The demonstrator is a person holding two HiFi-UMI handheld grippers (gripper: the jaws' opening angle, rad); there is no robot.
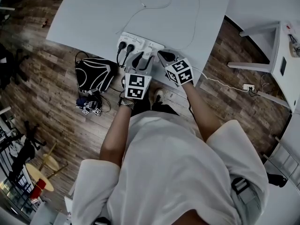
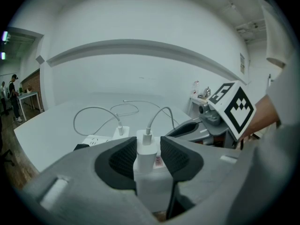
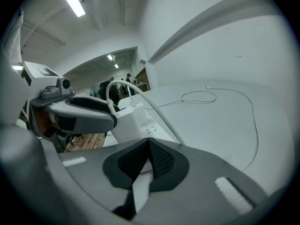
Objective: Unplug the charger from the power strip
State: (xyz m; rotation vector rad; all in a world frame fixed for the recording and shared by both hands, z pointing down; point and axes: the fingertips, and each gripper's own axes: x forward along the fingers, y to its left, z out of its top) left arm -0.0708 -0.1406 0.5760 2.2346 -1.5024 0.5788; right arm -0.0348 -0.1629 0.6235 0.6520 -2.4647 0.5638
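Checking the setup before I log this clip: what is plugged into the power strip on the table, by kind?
black plugs: 2
white chargers: 2
Total: 4

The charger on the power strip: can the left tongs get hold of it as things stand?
Probably yes. The charger already stands between the pads of the left tongs, its cable rises clear above, and nothing blocks them. The right tongs are off to the side.
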